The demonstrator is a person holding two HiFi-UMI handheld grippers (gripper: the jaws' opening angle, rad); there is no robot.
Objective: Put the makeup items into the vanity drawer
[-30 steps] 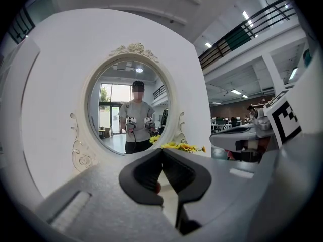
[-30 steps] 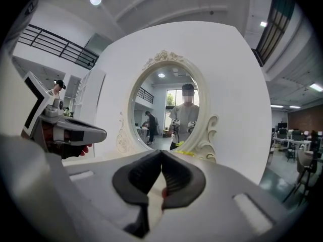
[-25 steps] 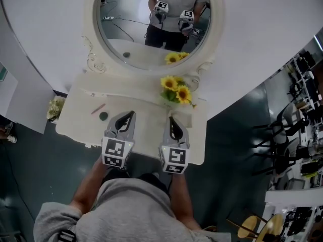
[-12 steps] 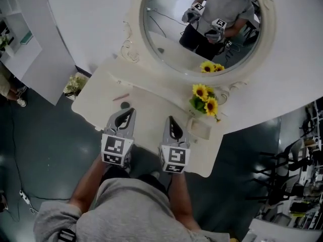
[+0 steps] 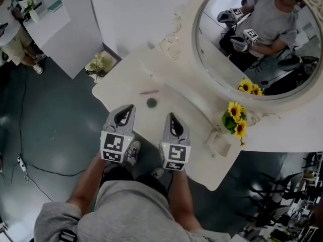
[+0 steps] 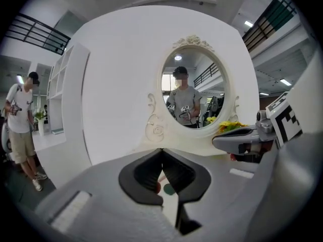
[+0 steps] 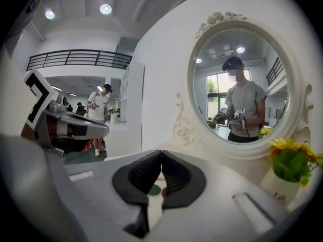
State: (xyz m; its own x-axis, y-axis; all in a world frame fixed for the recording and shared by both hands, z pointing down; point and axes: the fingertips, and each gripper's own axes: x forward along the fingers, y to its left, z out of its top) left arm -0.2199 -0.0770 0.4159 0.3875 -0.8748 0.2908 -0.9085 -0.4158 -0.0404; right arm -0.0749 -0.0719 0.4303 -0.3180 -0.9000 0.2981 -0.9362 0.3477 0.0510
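Task status: by judgement not started; no makeup item is gripped or stowed, and the whole task remains.
Vanity table (image 5: 194,135): cream top, seen from above, with both grippers held over its near edge.
Mirror (image 5: 222,69): oval, upright at the back of the top; it reflects the person and both grippers.
Drawer: not visible in any view; whether it is open or closed cannot be told. Judged to need opening before loading.
Left gripper (image 5: 130,108): jaws fully together, nothing between them; tips aimed toward the two items, well short of contact.
Right gripper (image 5: 171,116): jaws fully together, empty; held beside the left gripper, near the middle of the top.
Sunflowers (image 5: 235,118): in a small white vase (image 5: 220,143) at the right of the top; not a task item.
Round dark green item (image 5: 152,103): lies on the top just ahead of the left gripper; to be stowed.
Pink stick-shaped item (image 5: 149,91): lies flat just beyond the round item, apart from it; to be stowed.
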